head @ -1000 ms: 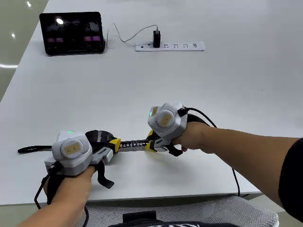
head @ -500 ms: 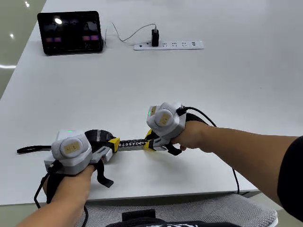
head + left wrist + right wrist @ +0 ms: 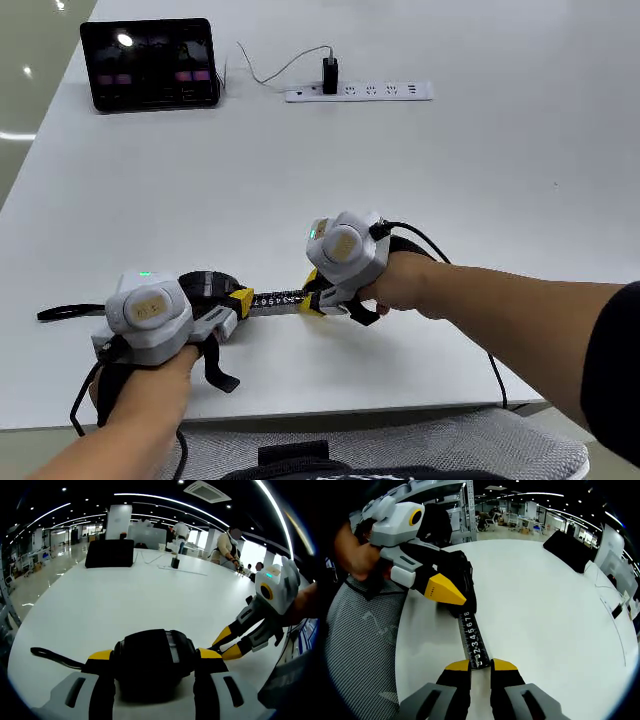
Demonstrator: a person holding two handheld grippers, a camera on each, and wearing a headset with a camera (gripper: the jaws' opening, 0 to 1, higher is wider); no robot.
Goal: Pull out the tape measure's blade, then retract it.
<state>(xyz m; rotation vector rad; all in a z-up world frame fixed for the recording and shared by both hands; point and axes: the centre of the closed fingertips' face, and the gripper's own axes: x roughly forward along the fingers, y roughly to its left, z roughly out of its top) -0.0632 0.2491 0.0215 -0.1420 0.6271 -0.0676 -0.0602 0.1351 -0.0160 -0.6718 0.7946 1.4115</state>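
Note:
A black tape measure case (image 3: 205, 287) lies near the white table's front edge, its black strap (image 3: 68, 312) trailing left. My left gripper (image 3: 228, 302) is shut on the case (image 3: 155, 662), with a yellow-tipped jaw on each side (image 3: 155, 655). A short length of blade (image 3: 277, 298) with printed numbers runs right from the case. My right gripper (image 3: 309, 299) is shut on the blade's end. In the right gripper view the blade (image 3: 471, 637) leads from the case (image 3: 462, 582) to the right gripper (image 3: 480, 666), whose jaws are pressed together.
A dark tablet (image 3: 152, 63) stands at the table's far left. A white power strip (image 3: 360, 93) with a black charger (image 3: 329, 75) lies behind it to the right. The table's front edge (image 3: 300, 418) is close below the grippers. A grey mesh seat (image 3: 420, 450) lies beneath.
The view has shifted a little. My right gripper has edged slightly left toward the case, so the exposed blade looks a touch shorter. Both grips are unchanged.

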